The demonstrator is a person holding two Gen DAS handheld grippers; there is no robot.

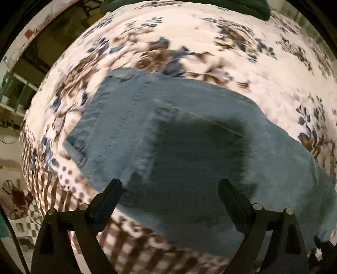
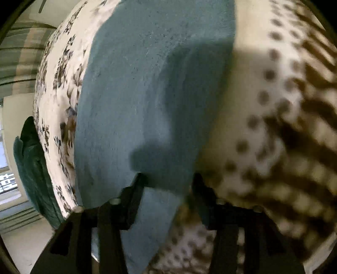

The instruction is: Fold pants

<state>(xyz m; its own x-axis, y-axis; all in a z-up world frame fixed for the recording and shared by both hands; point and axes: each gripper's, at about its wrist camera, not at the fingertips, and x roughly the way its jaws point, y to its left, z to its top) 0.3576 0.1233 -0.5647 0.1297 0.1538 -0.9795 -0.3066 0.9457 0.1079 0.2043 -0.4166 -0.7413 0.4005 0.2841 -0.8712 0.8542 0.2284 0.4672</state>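
Blue-grey pants (image 1: 168, 130) lie on a bed with a white, floral and dotted cover (image 1: 189, 35). In the left wrist view my left gripper (image 1: 170, 187) is open and empty, hovering just above the near part of the pants. In the right wrist view the pants (image 2: 134, 94) run away from me across the bed. My right gripper (image 2: 168, 181) is open, with a corner of the pants lying between its fingers (image 2: 137, 189) close to the cloth. The view is blurred.
The bed cover (image 2: 263, 105) has brown stripes and dots at its edge. A dark green pillow (image 2: 33, 168) lies at the bed's far side, also in the left wrist view (image 1: 231, 6). Floor and shelving (image 1: 12, 88) lie beyond the bed's left edge.
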